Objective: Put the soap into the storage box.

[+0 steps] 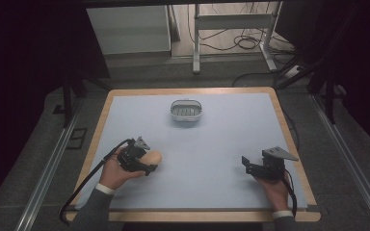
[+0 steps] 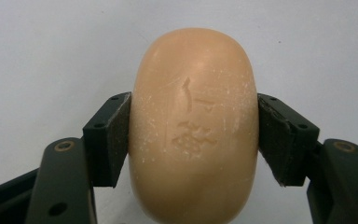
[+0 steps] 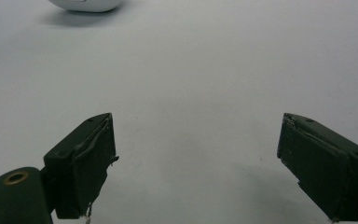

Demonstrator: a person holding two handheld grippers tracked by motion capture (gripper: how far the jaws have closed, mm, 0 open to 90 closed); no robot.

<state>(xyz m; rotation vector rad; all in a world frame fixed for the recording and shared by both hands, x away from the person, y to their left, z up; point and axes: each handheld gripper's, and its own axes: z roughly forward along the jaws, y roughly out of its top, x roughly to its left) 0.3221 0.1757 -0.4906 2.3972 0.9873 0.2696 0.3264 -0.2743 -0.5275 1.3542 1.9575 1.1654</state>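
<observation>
The soap bar (image 2: 193,126), peach-coloured and rounded, sits clamped between the pads of the left tongs (image 1: 144,162), low over the near left part of the worktop (image 1: 221,144). In the left gripper view both pads press on its curved sides at about mid-height, with much of the bar bulging above and below them. The right tongs (image 3: 196,158) stand wide with nothing between them, resting near the right edge. A white soap dish (image 1: 186,110) waits well apart, toward the far side. The likeliest trouble is a slip: the bar is smooth and its sides curve away from the flat pads, so a quick swing or a slightly loosened squeeze could let it squirt out or rotate. Released tilted, it could catch the dish's rim and land beside it.
</observation>
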